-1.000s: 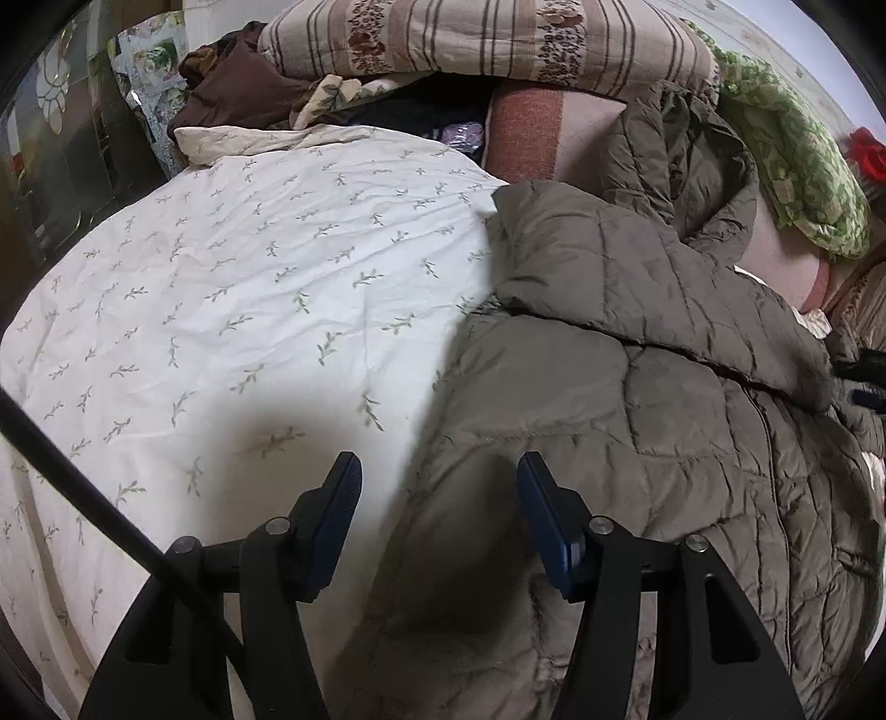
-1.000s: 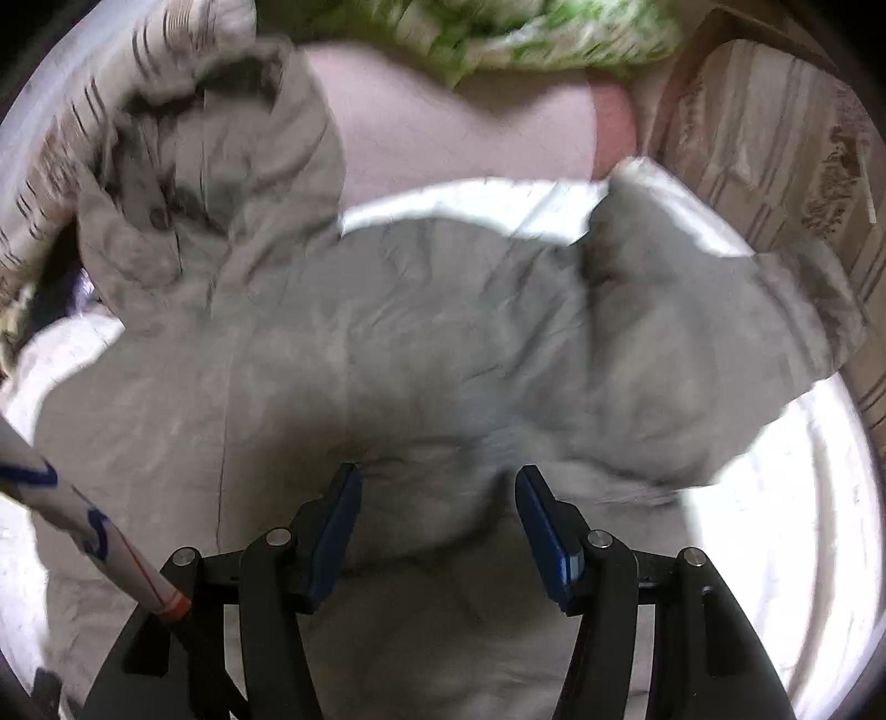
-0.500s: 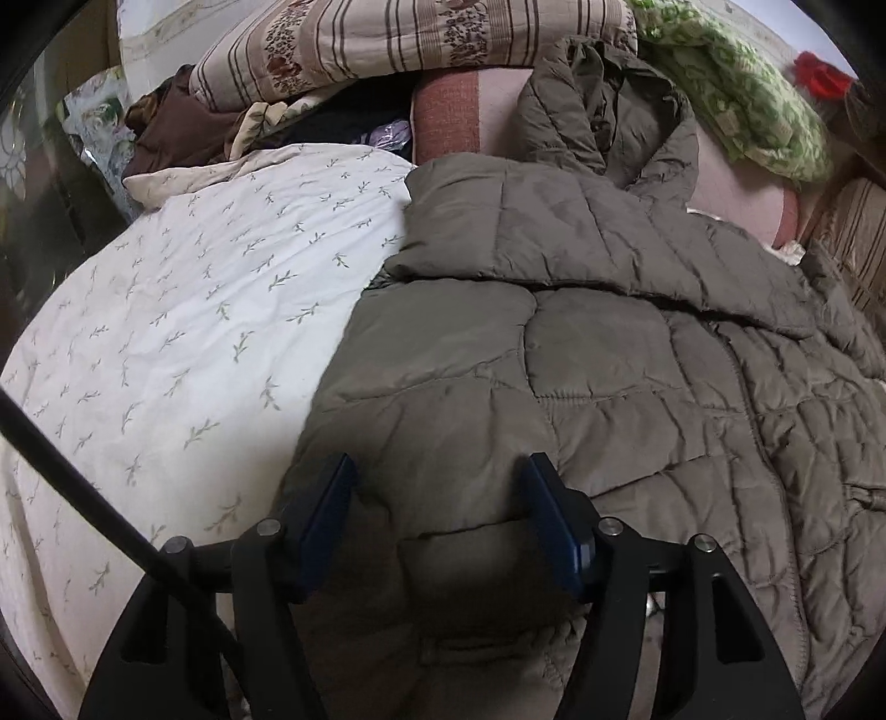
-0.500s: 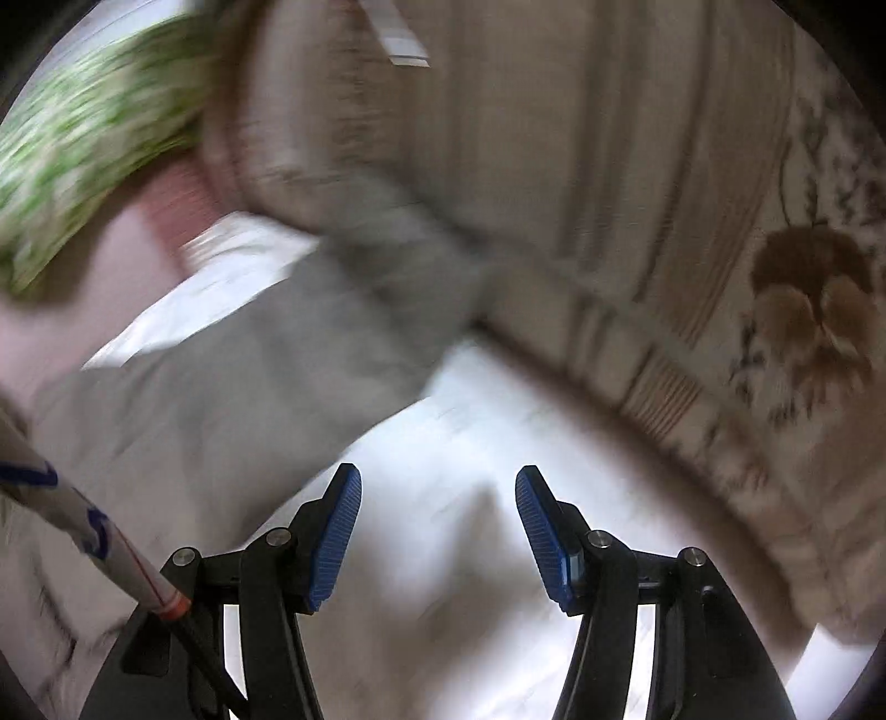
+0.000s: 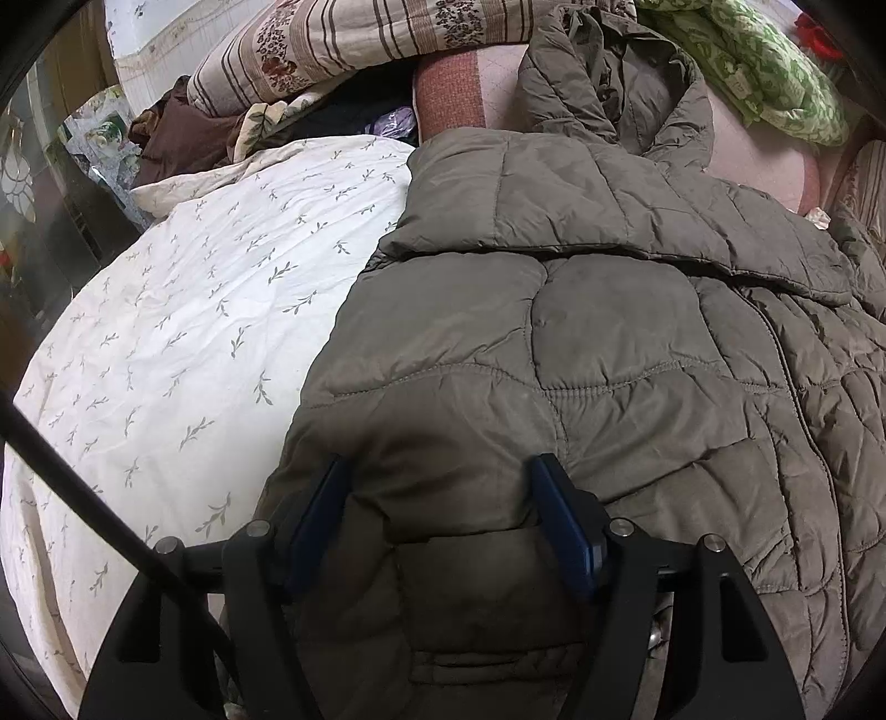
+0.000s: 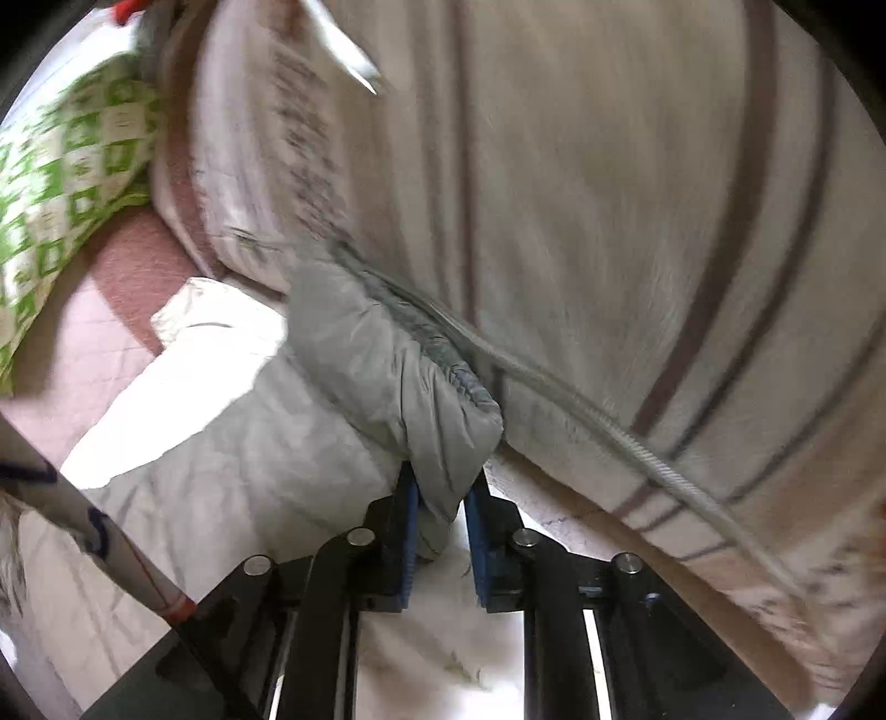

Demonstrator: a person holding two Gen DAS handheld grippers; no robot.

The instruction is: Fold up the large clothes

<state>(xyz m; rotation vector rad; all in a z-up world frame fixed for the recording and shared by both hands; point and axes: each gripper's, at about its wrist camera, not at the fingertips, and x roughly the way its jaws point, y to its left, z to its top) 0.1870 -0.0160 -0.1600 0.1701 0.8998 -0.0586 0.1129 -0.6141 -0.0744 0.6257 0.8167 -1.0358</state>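
Quilted olive-brown coat [image 5: 581,354] lies spread front-up on a bed, filling the left wrist view from 12 o'clock down through 6 o'clock, with a white leaf-print duvet [image 5: 183,332] bare at 9 o'clock and its hood crumpled against striped pillows [image 5: 360,39] at 12 o'clock. One sleeve is already folded across the chest. The left gripper [image 5: 443,526] stands over the coat's lower side panel, its jaws spread wide and just widened further, with a hump of padded cloth between them; the blue pads [image 5: 559,520] do not appear to pinch it. In the right wrist view the right gripper [image 6: 443,531] has just snapped nearly closed on the coat's cuff [image 6: 421,399], the elastic-edged sleeve end clamped at 6 o'clock. The sleeve runs up toward 11 o'clock, pressed beside a striped pillow [image 6: 637,221] at 1 o'clock and a green checked cushion [image 6: 61,183] at 9 o'clock.

The next step is probably to carry this sleeve across the body. The bite looks shallow, taking only the cuff's tip, so slippery shell fabric could slide free mid-swing. The sleeve could also drag the pillow along or snag beneath it. With the left jaws unclamped, the coat's body may shift and spoil the fold.
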